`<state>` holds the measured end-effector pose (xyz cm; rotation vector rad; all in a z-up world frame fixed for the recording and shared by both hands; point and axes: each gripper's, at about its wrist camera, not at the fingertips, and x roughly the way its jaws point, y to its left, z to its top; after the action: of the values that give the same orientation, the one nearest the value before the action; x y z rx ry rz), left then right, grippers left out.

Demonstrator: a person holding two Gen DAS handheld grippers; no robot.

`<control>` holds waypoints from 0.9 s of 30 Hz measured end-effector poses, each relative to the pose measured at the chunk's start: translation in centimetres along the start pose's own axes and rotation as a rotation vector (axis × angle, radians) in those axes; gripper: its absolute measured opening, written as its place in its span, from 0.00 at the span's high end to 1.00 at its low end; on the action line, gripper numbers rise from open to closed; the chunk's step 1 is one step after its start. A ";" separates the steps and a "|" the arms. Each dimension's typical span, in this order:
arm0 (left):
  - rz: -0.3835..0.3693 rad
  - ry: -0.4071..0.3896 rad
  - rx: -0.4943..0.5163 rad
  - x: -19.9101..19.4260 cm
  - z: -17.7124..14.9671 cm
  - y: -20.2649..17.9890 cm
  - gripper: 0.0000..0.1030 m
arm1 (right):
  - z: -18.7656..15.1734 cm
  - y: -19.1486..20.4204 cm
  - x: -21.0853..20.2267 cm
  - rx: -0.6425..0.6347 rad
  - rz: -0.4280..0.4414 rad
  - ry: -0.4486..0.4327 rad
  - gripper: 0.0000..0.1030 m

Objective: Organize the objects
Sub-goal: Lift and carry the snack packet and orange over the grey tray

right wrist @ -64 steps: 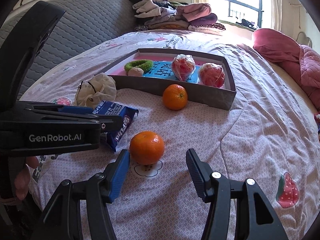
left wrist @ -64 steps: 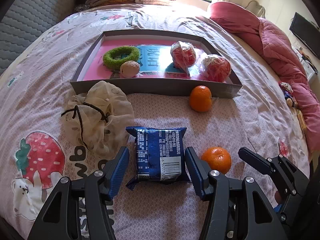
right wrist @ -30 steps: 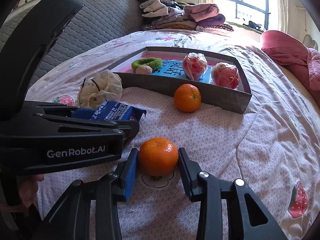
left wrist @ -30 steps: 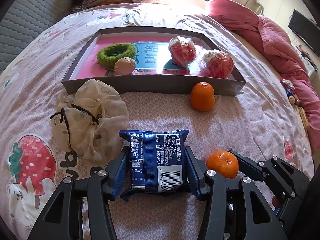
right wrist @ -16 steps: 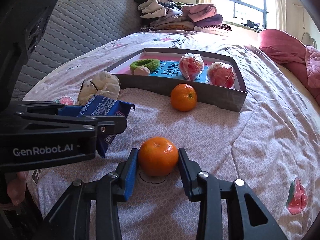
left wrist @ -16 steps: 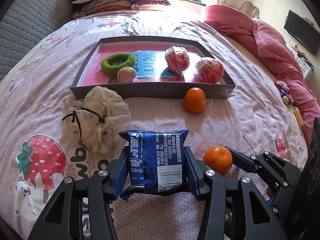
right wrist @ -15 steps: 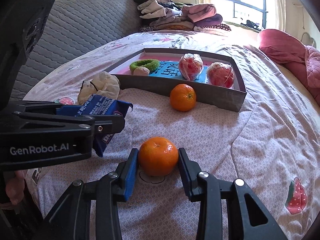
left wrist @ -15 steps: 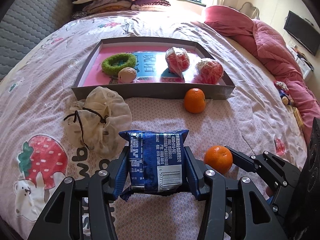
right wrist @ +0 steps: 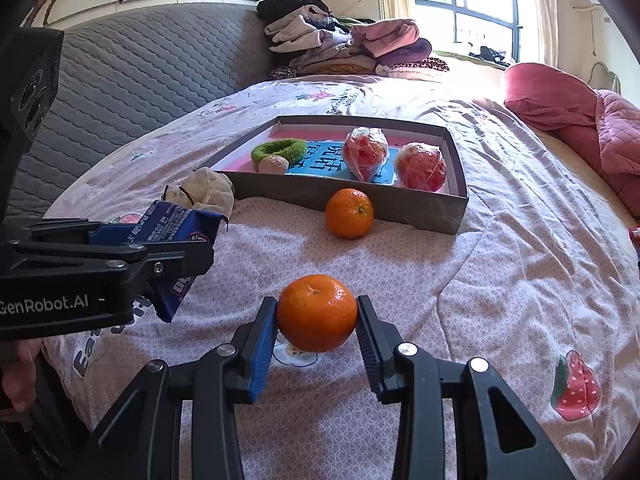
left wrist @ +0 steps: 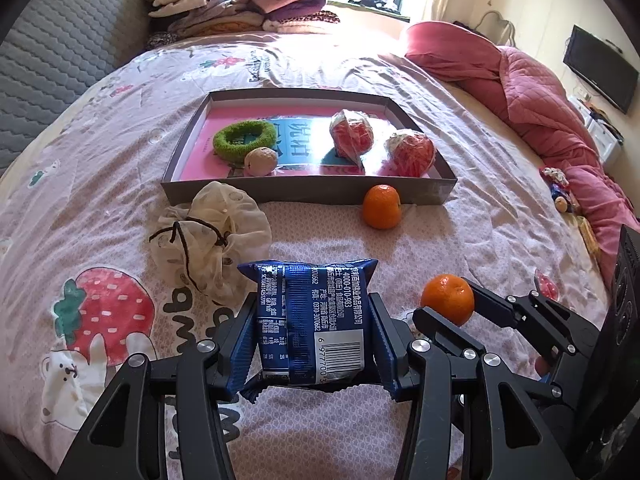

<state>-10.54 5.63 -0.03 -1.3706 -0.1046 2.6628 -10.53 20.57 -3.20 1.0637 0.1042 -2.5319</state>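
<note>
The left gripper [left wrist: 314, 340] is clamped on a blue packet [left wrist: 316, 320], held above the bed [left wrist: 100, 208]. The right gripper [right wrist: 316, 334] is closed on an orange [right wrist: 317, 312] near the sheet. A second orange [right wrist: 349, 213] lies just before the tray [right wrist: 360, 200]; a cloth pouch [left wrist: 212, 236] sits to its left.

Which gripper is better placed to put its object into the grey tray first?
Probably the left gripper: its blue snack packet looks already off the bedsheet. The right gripper grips its orange apparently low, near the sheet. The grey tray lies ahead of both.
</note>
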 end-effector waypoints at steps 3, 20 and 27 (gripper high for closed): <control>-0.003 -0.008 -0.003 -0.4 0.0 0.1 0.49 | 0.2 0.1 -0.4 0.005 0.000 -0.009 0.62; -0.003 -0.117 -0.024 -4.3 0.7 0.9 0.49 | 3.5 1.3 -4.7 -0.032 -0.016 -0.147 0.62; -0.006 -0.148 -0.025 -5.2 1.1 0.9 0.49 | 4.7 1.4 -5.6 -0.040 -0.024 -0.185 0.62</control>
<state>-8.51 3.89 4.70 -1.1760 -0.1579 2.7642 -9.62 20.10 4.20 0.8134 0.1166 -2.6244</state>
